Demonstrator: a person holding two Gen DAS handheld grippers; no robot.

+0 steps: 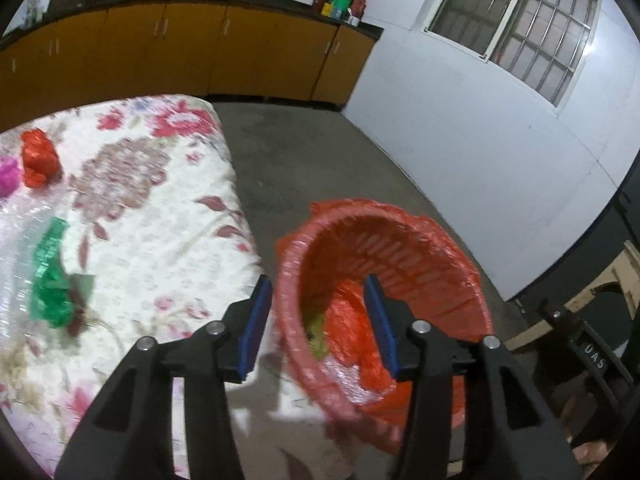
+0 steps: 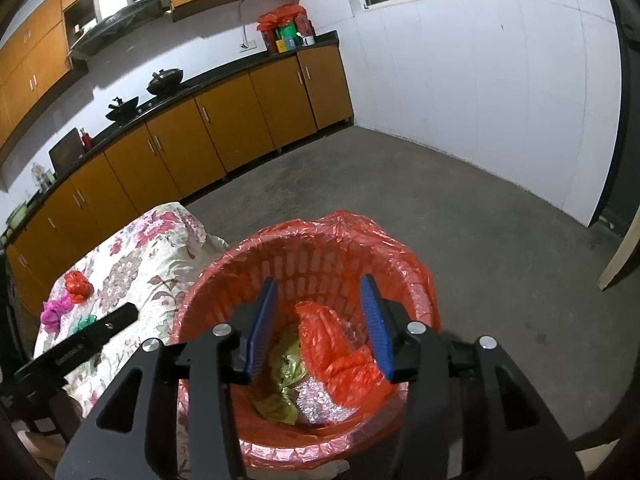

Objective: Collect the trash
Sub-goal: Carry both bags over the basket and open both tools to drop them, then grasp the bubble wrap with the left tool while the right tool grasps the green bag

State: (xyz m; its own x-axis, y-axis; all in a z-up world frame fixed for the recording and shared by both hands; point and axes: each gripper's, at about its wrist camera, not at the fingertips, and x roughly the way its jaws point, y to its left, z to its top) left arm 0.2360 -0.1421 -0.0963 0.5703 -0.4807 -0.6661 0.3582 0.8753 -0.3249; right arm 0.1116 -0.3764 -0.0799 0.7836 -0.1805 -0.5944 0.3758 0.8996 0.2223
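A red basket lined with a red plastic bag [image 1: 440,248] [image 2: 384,240] stands on the floor beside the table. Inside lie a crumpled red bag [image 2: 340,352], a yellow-green wrapper [image 2: 284,368] and clear bubble wrap [image 2: 320,404]. My left gripper [image 1: 318,294] is open and empty over the basket's near rim. My right gripper [image 2: 318,292] is open and empty above the basket's inside. On the floral tablecloth [image 1: 160,208] lie a red bag [image 1: 38,156] [image 2: 78,284], a pink bag [image 1: 8,174] [image 2: 54,310] and a green bag [image 1: 50,276] [image 2: 86,322].
Orange cabinets with a dark counter [image 2: 224,136] run along the far wall. Woks [image 2: 164,78] sit on the counter. The grey floor [image 2: 460,208] reaches the white wall [image 2: 480,80]. The left gripper's black body [image 2: 80,346] crosses the right wrist view. A chair [image 1: 592,344] stands at right.
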